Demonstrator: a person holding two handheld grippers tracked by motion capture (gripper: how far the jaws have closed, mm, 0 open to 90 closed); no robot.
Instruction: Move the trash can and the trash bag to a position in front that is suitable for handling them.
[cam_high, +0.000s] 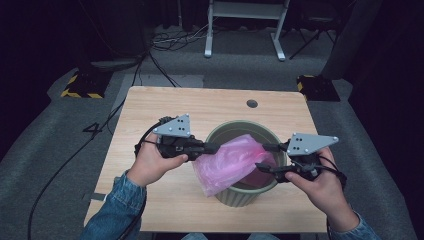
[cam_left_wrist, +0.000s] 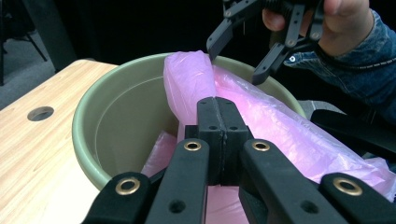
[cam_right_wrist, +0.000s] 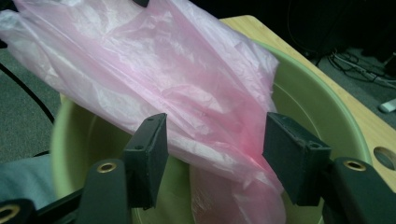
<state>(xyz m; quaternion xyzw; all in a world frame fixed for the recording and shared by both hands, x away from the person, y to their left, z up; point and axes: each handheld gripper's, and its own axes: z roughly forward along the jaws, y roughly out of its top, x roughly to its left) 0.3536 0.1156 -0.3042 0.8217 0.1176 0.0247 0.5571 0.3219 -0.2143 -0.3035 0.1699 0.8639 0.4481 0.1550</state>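
the wooden table (cam_high: 150, 115) carries a green bin (cam_high: 227, 195) with a pink plastic bag (cam_high: 227, 162) partly inside, bunched and spilling over its near rim; lining looks barely begun, the mouth not yet spread around the rim. left claw (cam_high: 215, 148) is clamped on the bag's edge, right claw (cam_high: 261, 156) apart around the film

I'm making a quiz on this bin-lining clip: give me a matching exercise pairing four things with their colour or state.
Things:
1. left gripper
2. right gripper
3. bag
4. bin

States:
A. pale green, round
B. jaws apart
C. pink, thin plastic
D. jaws shut at the bag

Pairs: 1-D, 2-B, 3-C, 4-A
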